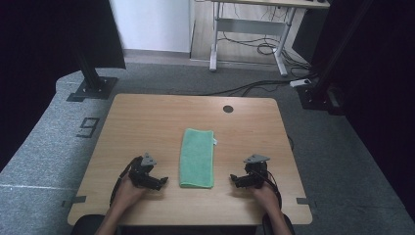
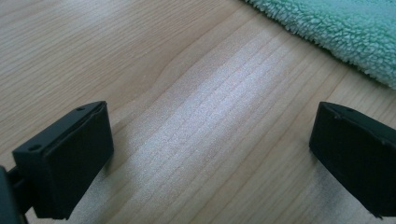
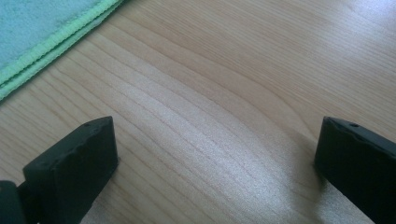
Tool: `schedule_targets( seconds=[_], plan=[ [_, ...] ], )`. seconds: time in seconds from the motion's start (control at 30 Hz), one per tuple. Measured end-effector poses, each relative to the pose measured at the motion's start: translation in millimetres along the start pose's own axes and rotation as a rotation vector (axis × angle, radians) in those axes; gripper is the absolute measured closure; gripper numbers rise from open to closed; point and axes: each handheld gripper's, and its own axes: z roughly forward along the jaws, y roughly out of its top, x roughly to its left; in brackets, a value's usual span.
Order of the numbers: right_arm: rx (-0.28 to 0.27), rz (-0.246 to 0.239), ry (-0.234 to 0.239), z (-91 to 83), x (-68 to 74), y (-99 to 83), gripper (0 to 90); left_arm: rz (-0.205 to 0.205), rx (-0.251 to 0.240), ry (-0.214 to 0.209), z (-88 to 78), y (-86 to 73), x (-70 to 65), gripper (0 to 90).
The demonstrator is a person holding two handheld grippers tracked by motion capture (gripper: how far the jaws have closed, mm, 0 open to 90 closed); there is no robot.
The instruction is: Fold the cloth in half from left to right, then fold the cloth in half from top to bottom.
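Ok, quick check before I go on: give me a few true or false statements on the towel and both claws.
1. The green towel lies folded between the two claws. True.
2. The left claw grips the towel's edge. False: its jaws stand wide apart over bare table, the towel off to one side.
3. The right claw is open. True.
4. The towel hangs over the table's near edge. False: it lies wholly on the tabletop.
5. A dark round hole sits in the table beyond the towel. True.
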Motion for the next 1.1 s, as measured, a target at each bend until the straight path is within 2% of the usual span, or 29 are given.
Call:
schedule_targets(
  seconds=[0.37, 0.5, 0.63, 0.93, 1.1],
  plan=[
    [0.000, 0.009, -0.008, 0.3, 0.9, 0.4, 0.0, -0.003, -0.001, 0.004, 0.5, 0.7, 0.0, 0.0],
    [0.000, 0.014, -0.011, 0.7, 1.3, 0.9, 0.0, -0.019, 0.006, 0.021, 2.2, 3.7, 0.3, 0.0],
    [0.010, 0.013, -0.007, 1.4, 3.6, 3.2, 0.0, -0.003, 0.013, 0.048, 3.6, 9.2, -2.2, 0.0],
    [-0.018, 0.003, 0.049, 3.6, 19.1, 13.8, 0.0, -0.012, -0.047, 0.021, 5.5, 28.7, -7.3, 0.0],
    [-0.030, -0.012, 0.075, 8.9, 33.8, 23.8, 0.1, -0.014, -0.076, 0.000, 10.9, 42.2, -12.4, 0.0]
  ],
)
